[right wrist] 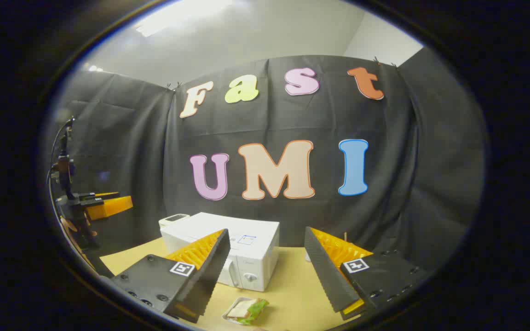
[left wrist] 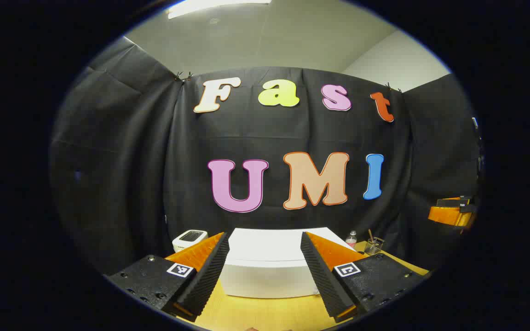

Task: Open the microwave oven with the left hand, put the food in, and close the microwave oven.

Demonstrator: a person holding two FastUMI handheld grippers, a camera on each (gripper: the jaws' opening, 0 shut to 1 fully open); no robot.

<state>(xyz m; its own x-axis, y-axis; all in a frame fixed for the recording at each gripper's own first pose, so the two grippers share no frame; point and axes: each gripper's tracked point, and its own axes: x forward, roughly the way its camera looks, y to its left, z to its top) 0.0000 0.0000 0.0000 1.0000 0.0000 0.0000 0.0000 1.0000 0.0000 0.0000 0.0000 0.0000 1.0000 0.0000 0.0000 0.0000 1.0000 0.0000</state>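
Gaping wide, both grippers [left wrist: 265,250] [right wrist: 265,257] empty.

Bright overhead light, fisheye-warped edges

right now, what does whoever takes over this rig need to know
Left gripper: jaws open, empty, held above the table facing the microwave oven.
Right gripper: jaws open, empty, held above the table.
Microwave oven: on the table, door shut as far as the right gripper view shows.
Food: a sandwich with greens in a small tray, on the table in front of the oven.
Done: nothing yet.
Left: open the door with the left gripper, put the food in, close the door.
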